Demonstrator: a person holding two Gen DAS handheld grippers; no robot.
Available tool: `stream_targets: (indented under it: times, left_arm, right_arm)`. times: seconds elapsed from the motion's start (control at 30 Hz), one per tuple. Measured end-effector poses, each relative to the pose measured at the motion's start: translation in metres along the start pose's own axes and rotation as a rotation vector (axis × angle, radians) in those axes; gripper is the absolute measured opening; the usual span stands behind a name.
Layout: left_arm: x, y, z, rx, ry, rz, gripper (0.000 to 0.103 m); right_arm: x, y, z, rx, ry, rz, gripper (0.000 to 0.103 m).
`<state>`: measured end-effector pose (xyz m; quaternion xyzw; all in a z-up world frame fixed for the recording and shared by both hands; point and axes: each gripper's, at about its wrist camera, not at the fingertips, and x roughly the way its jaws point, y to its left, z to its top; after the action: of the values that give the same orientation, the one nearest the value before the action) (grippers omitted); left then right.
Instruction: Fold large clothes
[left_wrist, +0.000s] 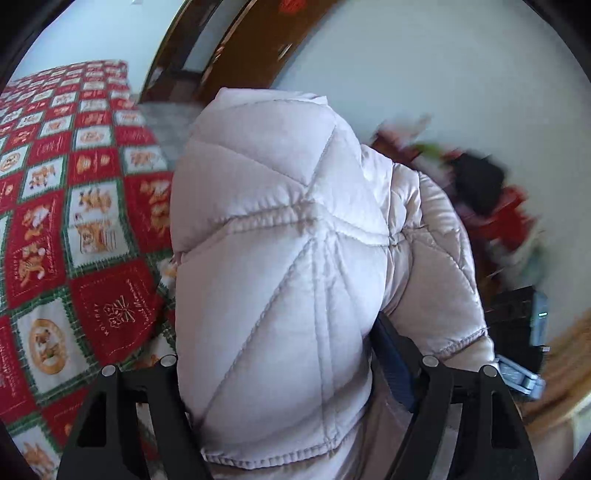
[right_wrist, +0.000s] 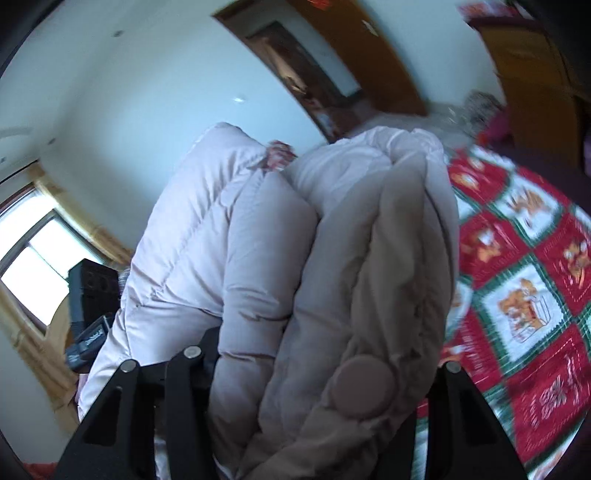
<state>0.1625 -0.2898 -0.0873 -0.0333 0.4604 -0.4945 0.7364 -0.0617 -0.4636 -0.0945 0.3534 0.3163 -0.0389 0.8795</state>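
Observation:
A puffy, pale pink quilted jacket (left_wrist: 280, 240) fills the middle of the left wrist view, raised above the bed. My left gripper (left_wrist: 288, 369) is shut on a thick fold of it, and the padding bulges out over both black fingers. In the right wrist view the same jacket (right_wrist: 258, 258) is bunched into fat rolls, with a round beige button (right_wrist: 364, 386) facing the camera. My right gripper (right_wrist: 321, 362) is shut on that bundle. Fabric hides both sets of fingertips.
A red, green and white patchwork bedspread (left_wrist: 74, 221) (right_wrist: 524, 280) lies under the jacket. Beyond it are a brown door frame (left_wrist: 236, 40), white walls and a window (right_wrist: 33, 258). A black device (right_wrist: 92, 295) sits on wooden furniture, near blurred red and black clutter (left_wrist: 487, 199).

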Motion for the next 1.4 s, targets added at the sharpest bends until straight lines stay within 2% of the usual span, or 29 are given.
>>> stream_targets:
  times: [0.07,0.23,0.37,0.4,0.43,0.5,0.53,0.67,0.7,0.8,0.87,0.93,1.0,1.07,1.27,1.33,1.4]
  left_arm:
    - [0.02,0.003,-0.003,0.016,0.014,0.108,0.078]
    - [0.03,0.015,-0.007,0.015,-0.038,0.243,0.086]
    - [0.033,0.003,-0.018,0.042,-0.094,0.342,0.097]
    - [0.036,0.0,-0.016,0.062,-0.108,0.37,0.097]
    - [0.04,0.001,-0.015,0.081,-0.116,0.387,0.098]
    - [0.037,-0.008,-0.018,0.128,-0.126,0.414,0.098]
    - [0.035,-0.01,-0.021,0.152,-0.135,0.43,0.098]
    - [0.039,-0.012,-0.017,0.179,-0.144,0.459,0.098]
    - [0.04,-0.013,-0.016,0.185,-0.144,0.465,0.098]
    - [0.041,-0.016,-0.018,0.206,-0.149,0.485,0.098]
    - [0.042,-0.018,-0.018,0.231,-0.155,0.508,0.098]
    - [0.043,-0.024,-0.02,0.278,-0.168,0.548,0.098]
    - [0.043,-0.029,-0.021,0.319,-0.18,0.579,0.098]
    - [0.045,-0.029,-0.021,0.334,-0.181,0.585,0.098]
    - [0.052,-0.028,-0.016,0.346,-0.171,0.581,0.099]
    - [0.055,-0.027,-0.015,0.341,-0.171,0.579,0.099]
    - [0.058,-0.023,-0.013,0.327,-0.172,0.572,0.1]
  right_arm:
    - [0.019,-0.018,0.002,0.002,0.016,-0.043,0.052]
    - [0.039,-0.05,0.004,0.007,0.01,-0.046,0.055]
    - [0.027,-0.067,-0.004,0.043,0.014,-0.047,0.066]
    - [0.023,-0.065,-0.004,0.036,0.014,-0.074,0.073]
    - [0.018,-0.064,-0.002,0.026,0.014,-0.1,0.075]
    - [-0.003,-0.057,0.002,0.004,0.002,-0.161,0.076]
    - [-0.019,-0.051,0.004,-0.014,-0.035,-0.21,0.076]
    - [-0.08,-0.014,0.012,-0.116,-0.241,-0.419,0.077]
    - [-0.087,0.001,0.018,-0.153,-0.255,-0.438,0.077]
    - [-0.077,0.033,0.034,-0.241,-0.229,-0.449,0.077]
    - [-0.047,0.04,0.049,-0.293,-0.18,-0.48,0.077]
    - [-0.022,0.034,0.041,-0.292,-0.125,-0.535,0.071]
    - [0.005,0.016,0.033,-0.251,-0.036,-0.582,0.059]
    - [0.014,-0.008,0.019,-0.203,-0.005,-0.6,0.058]
    - [0.002,-0.037,-0.012,-0.074,-0.083,-0.519,0.06]
    - [0.005,-0.035,-0.017,-0.065,-0.104,-0.528,0.06]
    - [0.013,-0.028,-0.02,-0.102,-0.112,-0.59,0.061]
